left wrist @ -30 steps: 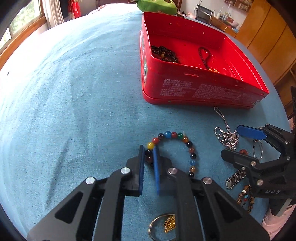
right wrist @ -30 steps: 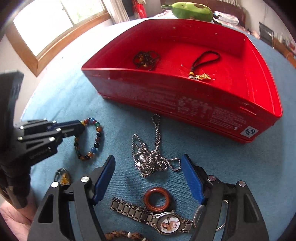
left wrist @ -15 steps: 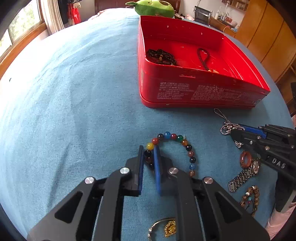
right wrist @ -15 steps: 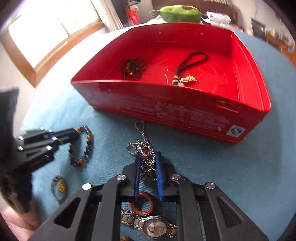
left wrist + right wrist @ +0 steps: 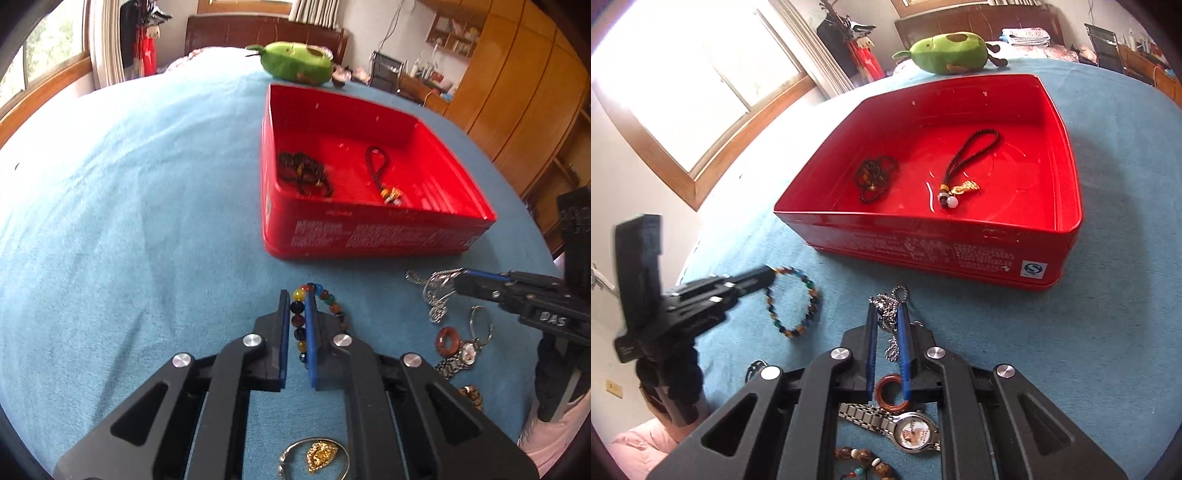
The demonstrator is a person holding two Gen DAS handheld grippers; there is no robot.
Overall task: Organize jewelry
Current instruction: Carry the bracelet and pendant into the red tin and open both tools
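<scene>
Grippers, two of them, both black with blue pads, point down at a blue cloth-covered table [image 5: 129, 221]. The left gripper [image 5: 296, 314] is squeezed nearly shut on a round bracelet of many-coloured beads [image 5: 325, 295], with one side of the bead ring pinched between its pads. The right gripper [image 5: 888, 317] has just been closing, and its pads now pinch a silver ball-chain necklace [image 5: 892, 306], which bunches up between them.

Only the left view shows a thin silver bangle with a gold charm [image 5: 317, 456] lying near the bottom edge, and a silver key ring [image 5: 480, 321] beside the watch. Only the right view shows the watch face clearly, and a white bead on the cord charm in the box.

One open red metal box [image 5: 1052, 258] sits just behind the grippers. Two things lie inside it: one dark brown bead string [image 5: 877, 177] and one black cord loop with a gold charm [image 5: 960, 173]. On the cloth in front lie one brown-red stone ring [image 5: 892, 393], one silver wristwatch with a metal band [image 5: 912, 432] and one brown wooden bead bracelet [image 5: 866, 461]. One green plush toy [image 5: 951, 51] sits behind the box.

In the right view, the left gripper comes in from the left side, low over the cloth. A pink sleeve [image 5: 639, 446] shows under it.
</scene>
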